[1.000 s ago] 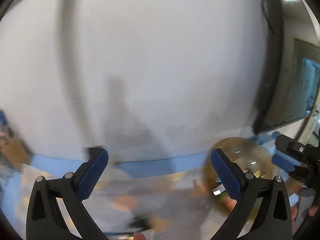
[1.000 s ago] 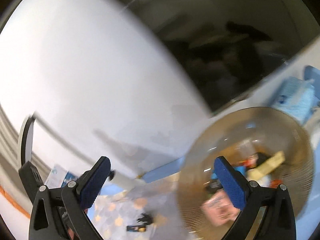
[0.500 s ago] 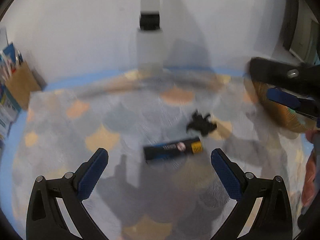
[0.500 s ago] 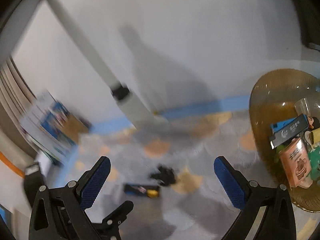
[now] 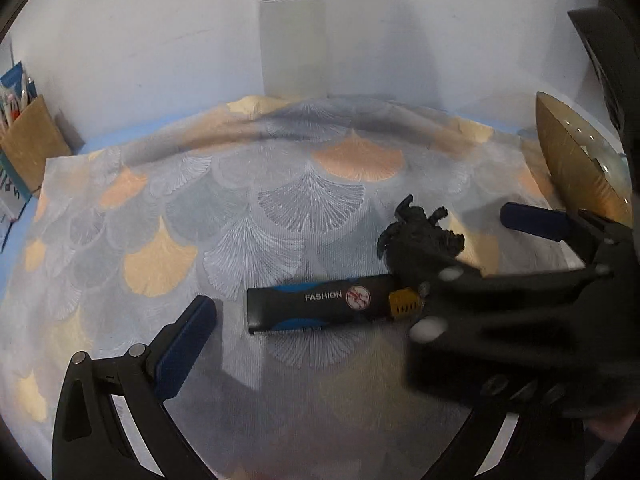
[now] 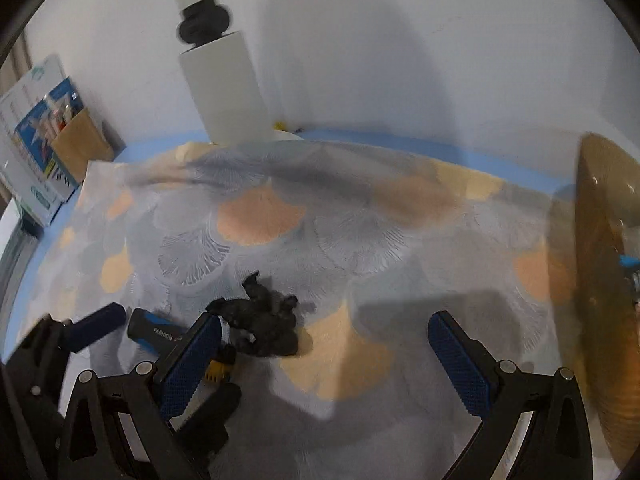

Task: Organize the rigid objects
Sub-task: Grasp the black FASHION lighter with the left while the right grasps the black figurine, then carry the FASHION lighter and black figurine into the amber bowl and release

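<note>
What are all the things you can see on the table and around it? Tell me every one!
Utility knife: one, black and blue with a yellow tip, lying flat on the cloth.
Toy figure: one, black, right next to the knife's yellow end.
Bowl: one, amber glass, at the right edge of the cloth.
Cloth: one, grey with orange fan shapes, covering the table.
Post: one, white with a black clamp, at the back by the wall.
Cardboard holder: one, brown, far left, stuffed with packets.
Left gripper: black with blue pads, open beside the knife.
Right gripper: black with blue pads, open near the toy figure.
</note>
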Demonstrator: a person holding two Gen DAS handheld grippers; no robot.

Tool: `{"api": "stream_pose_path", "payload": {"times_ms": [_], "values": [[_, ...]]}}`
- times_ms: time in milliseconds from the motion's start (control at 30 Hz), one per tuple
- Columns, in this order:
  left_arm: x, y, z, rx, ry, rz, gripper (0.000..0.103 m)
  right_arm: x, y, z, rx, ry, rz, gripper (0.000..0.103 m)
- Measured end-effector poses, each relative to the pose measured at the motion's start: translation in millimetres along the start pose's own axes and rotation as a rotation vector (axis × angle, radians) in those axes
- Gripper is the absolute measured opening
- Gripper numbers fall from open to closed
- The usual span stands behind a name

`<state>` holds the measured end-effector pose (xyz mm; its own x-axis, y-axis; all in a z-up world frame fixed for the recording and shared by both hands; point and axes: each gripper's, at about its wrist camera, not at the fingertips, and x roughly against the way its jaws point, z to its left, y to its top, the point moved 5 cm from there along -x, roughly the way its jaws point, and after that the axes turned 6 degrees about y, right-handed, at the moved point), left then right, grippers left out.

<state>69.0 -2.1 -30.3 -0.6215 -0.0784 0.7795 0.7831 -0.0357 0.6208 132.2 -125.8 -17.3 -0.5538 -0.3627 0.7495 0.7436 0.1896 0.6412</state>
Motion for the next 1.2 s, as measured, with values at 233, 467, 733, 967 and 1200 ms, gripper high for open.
{"api": "stream_pose_path", "payload": {"times_ms": [233,467,733,967,1200], "values": [[1,4,3,0.022,0.022,0.002,0.103,-1,2,-1,0.015,-0.030,-0.044,0.069],[-4,8,8,0.081,0.046,-0.027,0.083,6,3,-6,-0.042,0.051,-0.084,0.034],[-2,11,23,0.130,0.034,-0.038,0.083,26,-7,-39,-0.236,0.082,-0.178,0.034],[3,8,28,0.185,0.068,-0.047,0.083,44,-18,-5,-0.070,0.055,-0.188,0.034],[6,4,48,0.275,0.069,-0.068,0.083,78,-35,35,0.134,0.005,-0.312,0.034]]}}
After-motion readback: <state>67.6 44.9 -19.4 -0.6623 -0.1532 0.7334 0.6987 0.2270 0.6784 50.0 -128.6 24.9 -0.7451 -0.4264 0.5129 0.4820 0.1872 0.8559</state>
